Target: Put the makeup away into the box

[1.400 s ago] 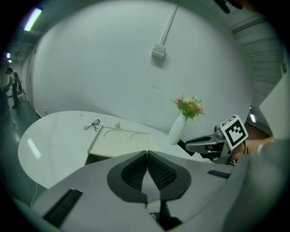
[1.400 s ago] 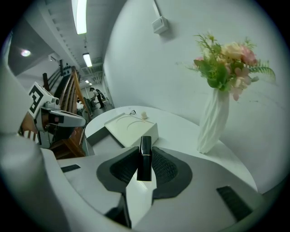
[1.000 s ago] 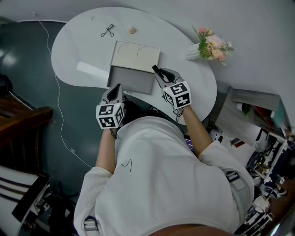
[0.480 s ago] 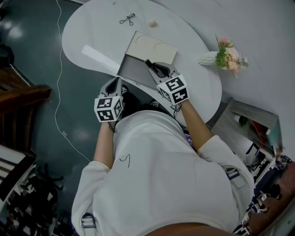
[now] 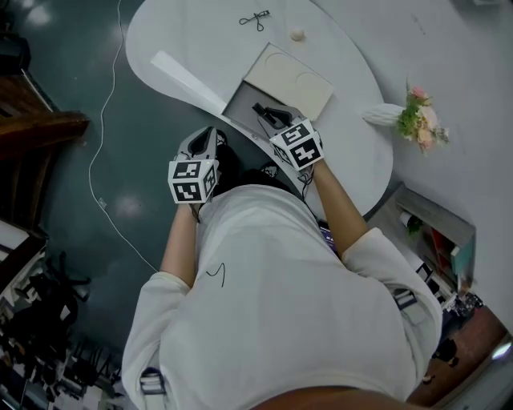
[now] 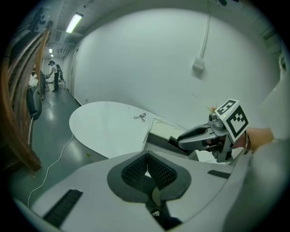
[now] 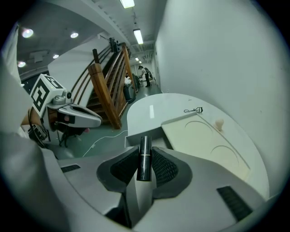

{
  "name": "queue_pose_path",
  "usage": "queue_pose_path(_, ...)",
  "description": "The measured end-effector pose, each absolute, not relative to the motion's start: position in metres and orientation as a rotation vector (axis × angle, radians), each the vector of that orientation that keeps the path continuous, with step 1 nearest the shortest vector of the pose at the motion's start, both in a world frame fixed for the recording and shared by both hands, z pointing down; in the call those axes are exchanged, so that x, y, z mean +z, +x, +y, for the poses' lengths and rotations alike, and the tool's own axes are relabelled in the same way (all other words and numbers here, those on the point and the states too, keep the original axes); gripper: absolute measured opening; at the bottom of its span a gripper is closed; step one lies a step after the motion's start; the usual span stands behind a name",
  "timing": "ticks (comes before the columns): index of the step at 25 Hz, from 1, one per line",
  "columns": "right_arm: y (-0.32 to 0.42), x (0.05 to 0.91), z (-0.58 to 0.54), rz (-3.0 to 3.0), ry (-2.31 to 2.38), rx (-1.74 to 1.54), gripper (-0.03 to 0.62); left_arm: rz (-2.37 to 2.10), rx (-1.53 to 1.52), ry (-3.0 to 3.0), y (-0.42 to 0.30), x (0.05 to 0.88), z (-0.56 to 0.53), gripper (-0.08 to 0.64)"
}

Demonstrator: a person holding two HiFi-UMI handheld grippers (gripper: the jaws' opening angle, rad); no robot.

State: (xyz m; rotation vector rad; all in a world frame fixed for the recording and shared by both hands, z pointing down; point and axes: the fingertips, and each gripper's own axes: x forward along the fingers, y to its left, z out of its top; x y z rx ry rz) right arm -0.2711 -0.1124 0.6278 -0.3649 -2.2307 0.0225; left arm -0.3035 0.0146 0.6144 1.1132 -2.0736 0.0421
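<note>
Since a second ago the right gripper (image 5: 267, 114) has come in from beside the open box (image 5: 240, 102) to over its near right corner. The table (image 5: 200, 48) now sits higher and further right in the head view. There the left gripper (image 5: 210, 138) hangs off the table's near edge, by the box's near left corner. An eyelash curler (image 5: 255, 19) and a small beige sponge (image 5: 297, 34) lie beyond the box, with flowers (image 5: 421, 120) far right.

In the left gripper view, its fingers (image 6: 136, 170) are pressed together at the tips, with nothing between them.

In the right gripper view, the fingers (image 7: 164, 166) pinch a black lipstick (image 7: 143, 158). It stands upright with a thin pale band near its top, over the box's near end. The cream lid (image 7: 204, 142) lies open to the right.
</note>
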Motion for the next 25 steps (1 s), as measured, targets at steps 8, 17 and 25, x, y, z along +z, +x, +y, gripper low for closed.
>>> queue_pose_path(8, -0.279, 0.676, -0.103, -2.086, -0.386, -0.027, 0.087, -2.073, 0.022, 1.055, -0.31, 0.624, 0.036, 0.02)
queue_pose_path(17, -0.275, 0.701, -0.106, -1.993, -0.364, -0.082, 0.089, -2.061, 0.028, 1.053, -0.312, 0.626, 0.042, 0.02)
queue_pose_path(25, -0.273, 0.701, -0.105, -1.994, -0.358, -0.053, 0.091, -2.039, 0.042, 1.093, -0.31, 0.625, 0.033, 0.02)
